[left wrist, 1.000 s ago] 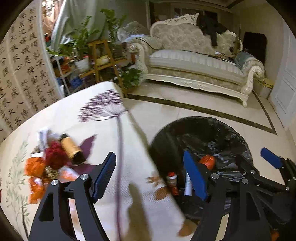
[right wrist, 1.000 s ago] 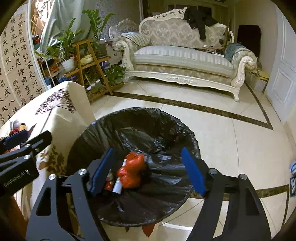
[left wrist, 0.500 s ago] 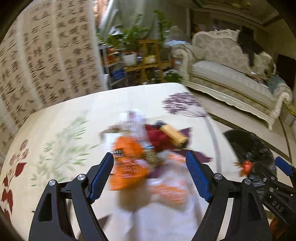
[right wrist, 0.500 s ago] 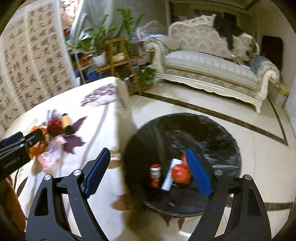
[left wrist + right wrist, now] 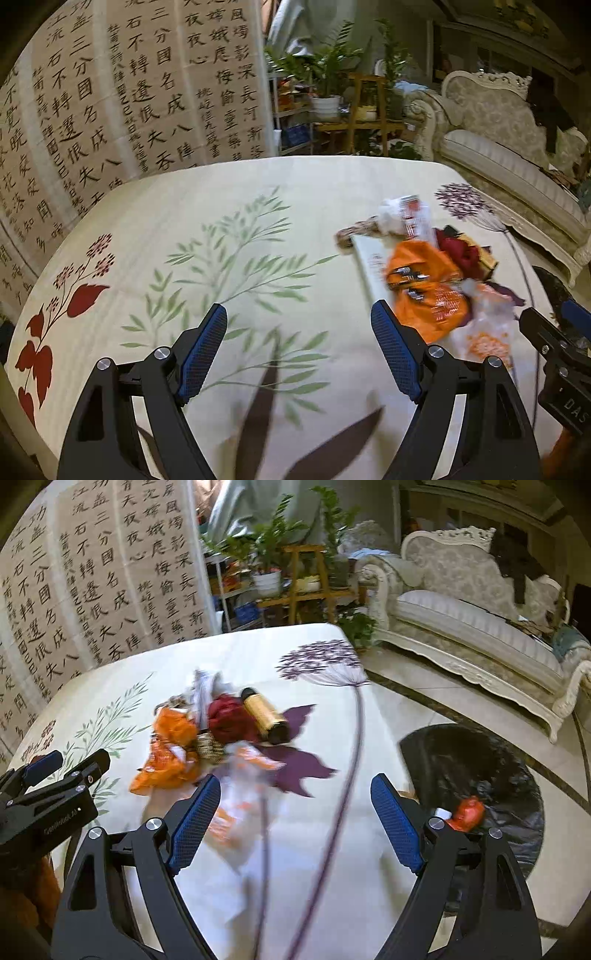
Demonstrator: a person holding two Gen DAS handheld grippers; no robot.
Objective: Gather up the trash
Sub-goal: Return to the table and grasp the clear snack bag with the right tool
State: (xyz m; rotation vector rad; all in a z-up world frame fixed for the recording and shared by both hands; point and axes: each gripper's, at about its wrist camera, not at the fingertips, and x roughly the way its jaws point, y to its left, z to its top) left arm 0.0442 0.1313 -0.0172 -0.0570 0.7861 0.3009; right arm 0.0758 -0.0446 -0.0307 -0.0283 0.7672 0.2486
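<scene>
A heap of trash lies on the flowered tablecloth: orange wrappers, a crumpled dark red wrapper, a gold can with a black cap, white paper and a clear orange-printed bag. My left gripper hovers open over bare cloth, left of the heap. My right gripper is open above the table's near right part, with the clear bag by its left finger. The black-lined trash bin stands on the floor to the right, holding a red wrapper.
A calligraphy screen rises behind the table. Plant shelves and a cream sofa stand beyond, across the tiled floor. The table's right edge drops off beside the bin.
Both grippers swung left from over the bin to over the table. The trash heap now sits at the right of the left view and ahead in the right view.
</scene>
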